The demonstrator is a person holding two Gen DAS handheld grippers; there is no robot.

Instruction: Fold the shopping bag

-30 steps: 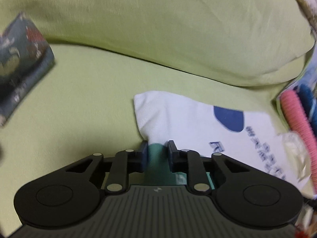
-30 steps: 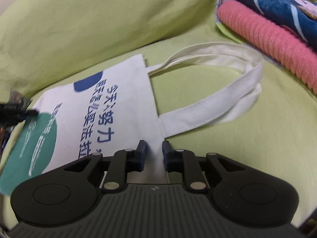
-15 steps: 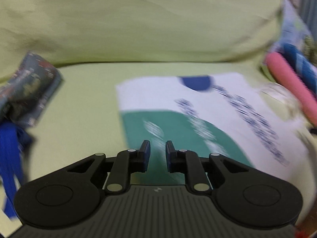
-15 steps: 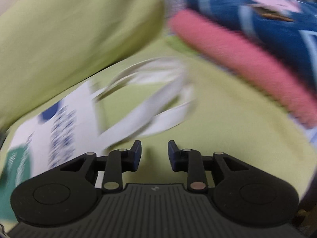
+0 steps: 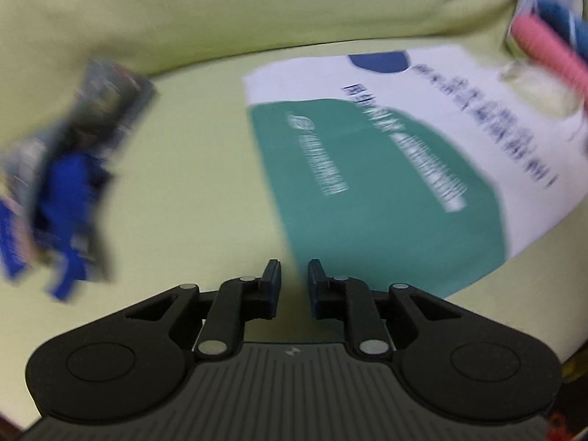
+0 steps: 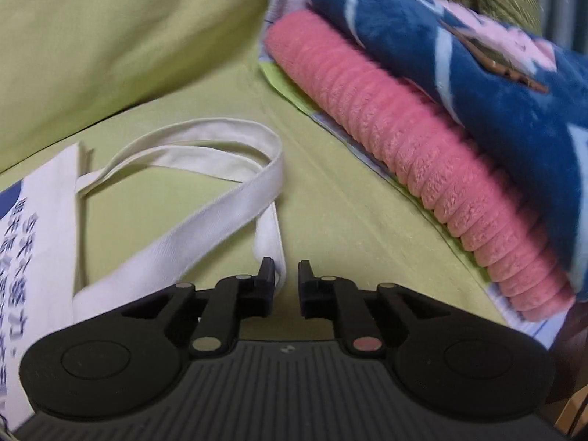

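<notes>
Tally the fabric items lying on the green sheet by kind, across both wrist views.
Tote bag: 1
Pillow: 1
Folded pink towel: 1
Folded blue blanket: 1
Dark patterned bag with blue straps: 1
Total: 5

Green-sheeted bed (image 5: pixel 191 169), shopping bag (image 5: pixel 386 169) lying flat, green pillow (image 6: pixel 110 36), folded pink towel (image 6: pixel 404 139)

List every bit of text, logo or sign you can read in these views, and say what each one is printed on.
Blue Chinese characters on the white shopping bag: too blurred to read in either view.
White logo and lettering on the bag's green patch: too blurred to read.
Print on the dark patterned pouch: too blurred to read.
Blue towel: pink and white pattern only, no readable text.
Nothing else bears text.
</notes>
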